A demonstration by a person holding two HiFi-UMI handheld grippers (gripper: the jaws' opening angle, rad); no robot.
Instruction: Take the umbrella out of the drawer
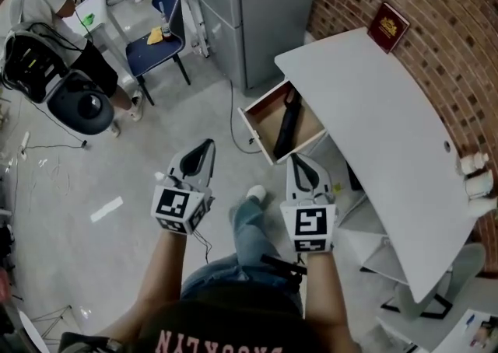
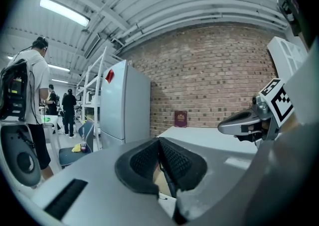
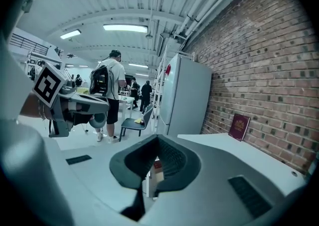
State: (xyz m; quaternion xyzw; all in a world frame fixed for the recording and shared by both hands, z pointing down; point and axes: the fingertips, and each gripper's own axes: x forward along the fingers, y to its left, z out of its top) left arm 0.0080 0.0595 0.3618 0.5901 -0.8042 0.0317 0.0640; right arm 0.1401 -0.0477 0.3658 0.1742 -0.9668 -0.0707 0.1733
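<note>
A black folded umbrella (image 1: 288,122) lies lengthwise in the open wooden drawer (image 1: 259,132) of a white desk (image 1: 389,134). Both grippers are held in the air in front of the drawer, short of it. My left gripper (image 1: 208,145) is shut and empty, a little left of the drawer front. My right gripper (image 1: 296,159) is shut and empty too, its tip just below the drawer's near corner. In the left gripper view the ribbed pads (image 2: 172,160) meet with nothing between them. The right gripper view shows the same closed pads (image 3: 169,158).
A red book (image 1: 387,26) leans against the brick wall at the desk's far end. A grey fridge (image 1: 257,1) stands beyond the drawer. A blue chair (image 1: 159,36) and a person with a backpack (image 1: 35,56) are at the left. A cable (image 1: 233,122) runs across the floor.
</note>
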